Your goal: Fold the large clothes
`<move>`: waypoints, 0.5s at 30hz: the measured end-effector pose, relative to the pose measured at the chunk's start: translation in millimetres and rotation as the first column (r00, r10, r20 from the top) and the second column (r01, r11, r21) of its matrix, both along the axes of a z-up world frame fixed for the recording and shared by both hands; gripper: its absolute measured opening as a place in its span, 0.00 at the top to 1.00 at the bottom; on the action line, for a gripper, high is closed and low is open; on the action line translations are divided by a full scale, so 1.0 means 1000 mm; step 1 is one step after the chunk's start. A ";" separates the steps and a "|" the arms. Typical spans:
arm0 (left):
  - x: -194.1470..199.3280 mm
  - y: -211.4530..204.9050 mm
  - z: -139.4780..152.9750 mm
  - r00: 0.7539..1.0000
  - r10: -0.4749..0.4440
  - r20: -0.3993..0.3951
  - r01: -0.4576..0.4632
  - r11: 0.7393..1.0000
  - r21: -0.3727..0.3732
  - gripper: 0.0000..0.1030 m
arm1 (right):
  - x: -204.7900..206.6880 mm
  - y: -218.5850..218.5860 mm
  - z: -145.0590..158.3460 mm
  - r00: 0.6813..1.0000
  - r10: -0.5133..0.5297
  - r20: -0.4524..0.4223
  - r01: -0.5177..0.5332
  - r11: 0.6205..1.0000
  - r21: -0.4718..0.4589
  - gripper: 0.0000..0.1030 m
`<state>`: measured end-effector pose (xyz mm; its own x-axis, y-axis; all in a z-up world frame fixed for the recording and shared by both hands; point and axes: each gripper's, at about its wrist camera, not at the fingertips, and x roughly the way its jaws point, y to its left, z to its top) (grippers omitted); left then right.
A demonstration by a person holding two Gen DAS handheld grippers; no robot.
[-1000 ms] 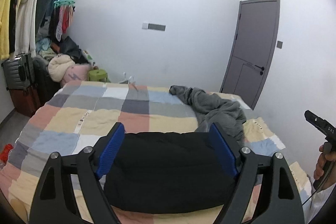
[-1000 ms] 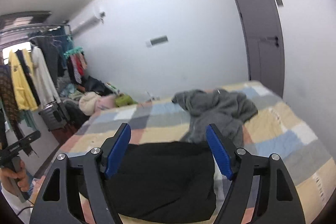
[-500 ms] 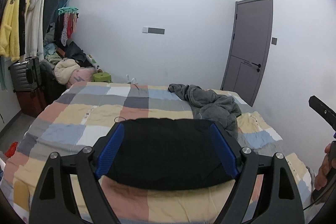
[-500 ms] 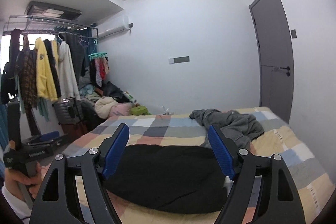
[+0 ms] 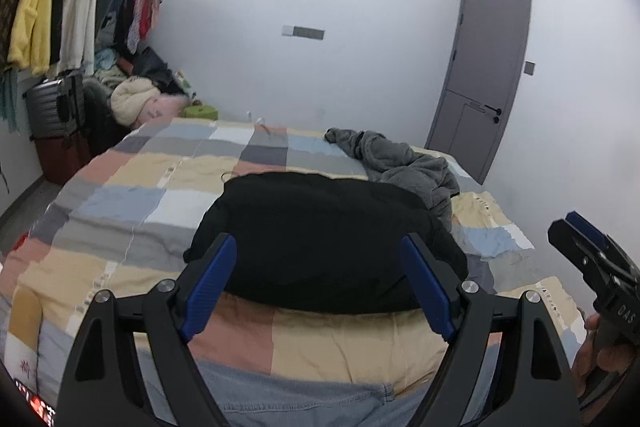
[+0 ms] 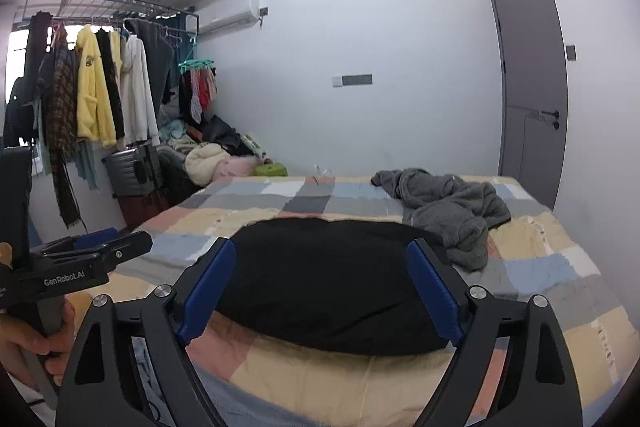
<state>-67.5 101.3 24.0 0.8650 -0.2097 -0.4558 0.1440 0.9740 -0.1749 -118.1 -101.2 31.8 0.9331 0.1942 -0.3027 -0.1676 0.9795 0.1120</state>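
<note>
Meanwhile, a folded black garment lies near the front edge of a bed with a checked cover, a crumpled grey garment just beyond it to the right. Both the left gripper and the right gripper hover above the bed, jaws spread wide and holding nothing.

The near edge of the black garment is being partly covered by the left gripper in the left wrist view, and by the right gripper in the right wrist view. The bed is being cut off at the bottom edge in both views. The label on the yellow top is too small to be read. The suitcase is being partly hidden by the bed's far left corner.
</note>
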 end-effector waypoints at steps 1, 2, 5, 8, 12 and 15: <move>0.000 0.001 -0.003 1.000 0.001 -0.005 -0.001 1.000 -0.004 0.18 | -0.001 0.000 -0.004 1.000 -0.003 -0.005 0.003 1.000 0.001 0.14; 0.000 0.001 -0.006 1.000 0.003 -0.010 -0.003 1.000 -0.005 0.18 | 0.000 0.000 -0.009 1.000 -0.014 -0.014 0.014 1.000 -0.001 0.13; 0.000 0.003 -0.017 1.000 0.007 -0.028 -0.008 1.000 -0.006 0.18 | 0.002 -0.001 -0.023 0.999 -0.043 -0.033 0.043 0.999 -0.005 0.07; 0.004 0.005 -0.027 0.998 0.015 -0.057 -0.016 1.000 -0.006 0.14 | 0.006 -0.005 -0.039 0.996 -0.059 -0.071 0.059 0.998 0.000 0.01; 0.007 0.008 -0.038 0.996 0.038 -0.079 -0.038 0.999 0.005 0.05 | 0.013 -0.012 -0.058 0.989 -0.080 -0.128 0.082 0.997 0.010 0.00; 0.007 0.008 -0.046 0.995 0.045 -0.087 -0.044 0.999 0.013 0.00 | 0.018 -0.012 -0.068 0.983 -0.087 -0.160 0.088 0.996 0.002 0.00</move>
